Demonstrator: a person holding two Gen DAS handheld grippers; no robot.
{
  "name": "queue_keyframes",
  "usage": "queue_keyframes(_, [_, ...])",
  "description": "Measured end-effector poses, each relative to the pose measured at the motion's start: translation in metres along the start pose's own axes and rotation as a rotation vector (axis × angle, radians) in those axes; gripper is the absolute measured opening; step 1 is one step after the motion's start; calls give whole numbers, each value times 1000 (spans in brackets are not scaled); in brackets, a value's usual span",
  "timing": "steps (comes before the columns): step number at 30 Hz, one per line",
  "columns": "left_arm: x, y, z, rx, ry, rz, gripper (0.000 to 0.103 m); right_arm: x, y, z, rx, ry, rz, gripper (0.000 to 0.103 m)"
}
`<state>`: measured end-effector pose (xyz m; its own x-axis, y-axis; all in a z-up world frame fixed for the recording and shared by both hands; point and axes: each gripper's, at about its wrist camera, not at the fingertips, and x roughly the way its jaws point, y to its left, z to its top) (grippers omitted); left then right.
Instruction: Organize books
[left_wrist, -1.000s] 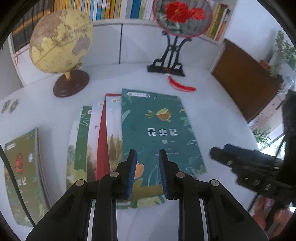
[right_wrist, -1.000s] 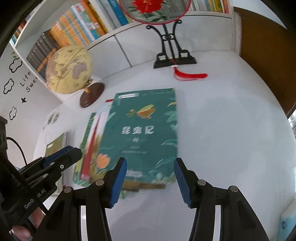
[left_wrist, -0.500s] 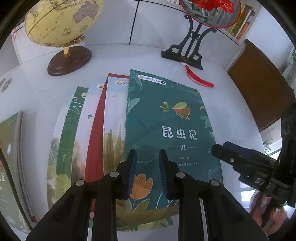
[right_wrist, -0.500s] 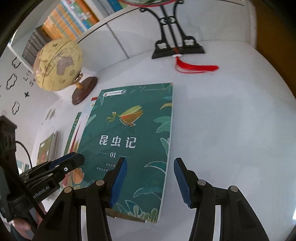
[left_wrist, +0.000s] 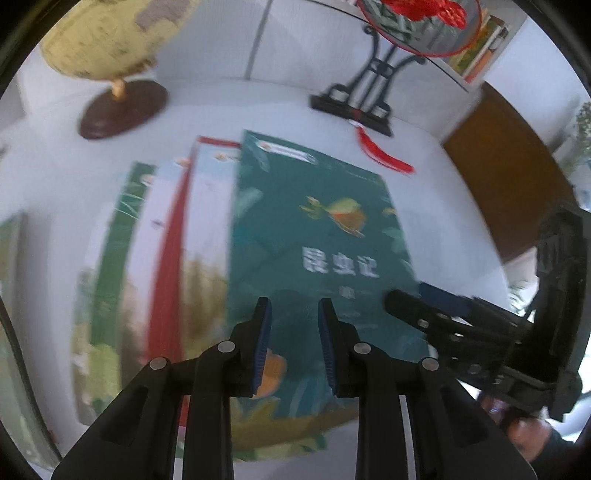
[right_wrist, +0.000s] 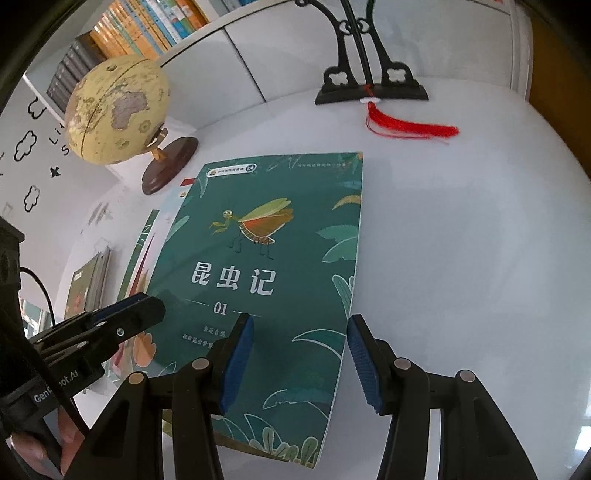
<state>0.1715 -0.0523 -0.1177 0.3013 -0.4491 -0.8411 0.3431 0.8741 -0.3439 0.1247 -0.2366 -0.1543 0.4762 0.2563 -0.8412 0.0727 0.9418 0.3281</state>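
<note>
Books lie fanned on the white table (right_wrist: 461, 258), and the teal book (right_wrist: 266, 266) with the mantis on its cover sits on top of the fan, nearer the camera than the globe (right_wrist: 118, 110). The right wrist view is sharp: the title characters and "01" read clearly, and the book's right edge runs down between the blue pads. The right gripper (right_wrist: 300, 363) hangs over the book's lower right part, its jaws standing apart with nothing pressed between them. Only this view shows the shelf of orange and blue spines behind the globe, the cloud stickers on the wall to the globe's left, and a hand at the lower left holding the left gripper (right_wrist: 129, 314).

The left wrist view is blurred, so the cover lettering is smeared. It shows what the other view hides: the wider spread of the fan, with the red book (left_wrist: 170, 258) and the green book (left_wrist: 114, 251) poking out left of the teal book (left_wrist: 295, 240), towards the globe's side. The left gripper (left_wrist: 294, 349) is over the teal book's lower half, jaws narrowly apart and empty. The right gripper (left_wrist: 424, 306) reaches in from the right of that book.

The globe (left_wrist: 107, 33) is cut off at the top here, and the fan ornament's stand (right_wrist: 369, 88) loses its round screen in the right view. Whether either gripper touches the cover cannot be told.
</note>
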Motion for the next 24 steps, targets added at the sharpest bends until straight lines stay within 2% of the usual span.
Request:
queue_keyframes(2, [2,-13,-6,52,21,-4,23,-4,7,-1,-38,-20,-17,51])
queue_keyframes(4, [1,-23,-14,84,12,30,23,-8,14,-2,-93,-32,-39,51])
queue_keyframes(7, [-6,-17,-18,45,-17,48,23,-10,22,-2,-148,-32,-69,51])
queue_keyframes(10, [-16,0,-11,7,-62,80,23,-8,16,-1,-124,-15,-53,51])
queue_keyframes(14, [-12,22,10,-22,-32,17,23,-6,12,0,-113,-6,-45,51])
queue_keyframes(16, [-4,26,14,-10,-10,32,23,-4,15,1,-120,0,-51,51])
queue_keyframes(19, [1,23,15,1,-4,5,23,-1,17,1,-129,11,-62,51])
queue_keyframes(24, [-1,21,13,-19,-22,13,23,3,14,2,-119,22,-53,51])
